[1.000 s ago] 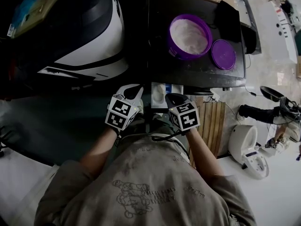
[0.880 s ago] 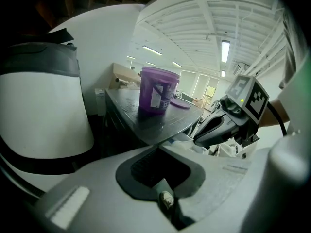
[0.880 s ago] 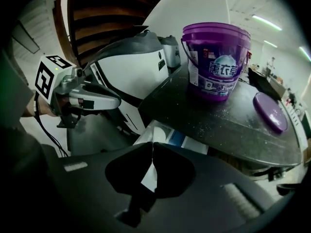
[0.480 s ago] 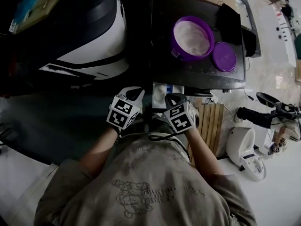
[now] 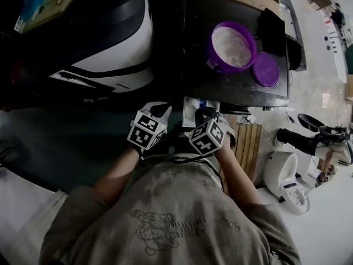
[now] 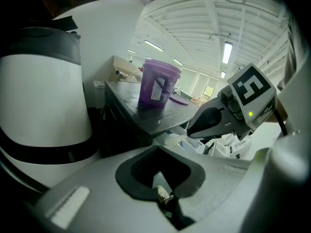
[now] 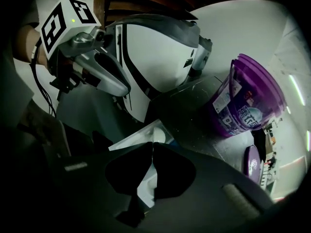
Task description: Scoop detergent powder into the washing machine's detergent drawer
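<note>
- Both tools are parked low, right at the detergent drawer [image 5: 196,105]. It sticks out just under the front edge of the tabletop [image 5: 204,70], next to the washing machine [image 5: 110,43].
- The left gripper [image 5: 159,110] has its fingers pressed together with nothing between them. The right gripper [image 5: 205,115] is the same, pads meeting and empty. My guess is they're tucked shut because there's nothing to carry right now.
- The purple tub [image 5: 216,62] sits roughly mid-tabletop, open, with the white powder [image 5: 234,42] showing. Its lid [image 5: 266,69] lies flat just beside it, toward the front right corner, so it's out of the way and the powder is reachable.
- The drawer being pulled out makes sense too — it's the target. There's something pale in one compartment (can't tell if it's powder or just plastic).
- Count: one washing machine, one drawer, one tub, one lid, two grippers.
- I don't see a scoop anywhere in these views — could be buried in the tub, no idea.
- I reckon the scooping part isn't under way at this moment.
</note>
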Demonstrator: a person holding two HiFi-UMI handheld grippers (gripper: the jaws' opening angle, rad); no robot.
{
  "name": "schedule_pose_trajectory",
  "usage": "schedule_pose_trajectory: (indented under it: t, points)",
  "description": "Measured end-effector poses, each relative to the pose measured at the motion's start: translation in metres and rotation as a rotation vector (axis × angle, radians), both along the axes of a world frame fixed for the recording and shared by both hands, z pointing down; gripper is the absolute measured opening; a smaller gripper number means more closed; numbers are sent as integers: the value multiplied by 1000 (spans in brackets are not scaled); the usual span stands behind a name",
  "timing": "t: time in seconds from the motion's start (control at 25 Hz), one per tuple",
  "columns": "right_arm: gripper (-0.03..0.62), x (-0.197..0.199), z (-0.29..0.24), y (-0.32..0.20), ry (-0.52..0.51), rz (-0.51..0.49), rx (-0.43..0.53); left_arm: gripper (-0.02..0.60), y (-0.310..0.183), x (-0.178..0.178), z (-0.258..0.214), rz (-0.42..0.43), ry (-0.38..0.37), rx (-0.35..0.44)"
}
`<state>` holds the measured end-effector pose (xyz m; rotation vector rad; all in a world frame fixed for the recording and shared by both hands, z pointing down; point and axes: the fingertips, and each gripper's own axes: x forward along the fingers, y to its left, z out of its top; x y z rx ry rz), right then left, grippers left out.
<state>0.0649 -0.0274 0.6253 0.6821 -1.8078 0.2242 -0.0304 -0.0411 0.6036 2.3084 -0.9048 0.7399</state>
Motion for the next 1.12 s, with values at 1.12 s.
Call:
schedule_pose_trajectory:
  t: [1.12]
  points:
    - [35,-1,-4,-3,197,19,69,0,5,-26,3,40,32,20]
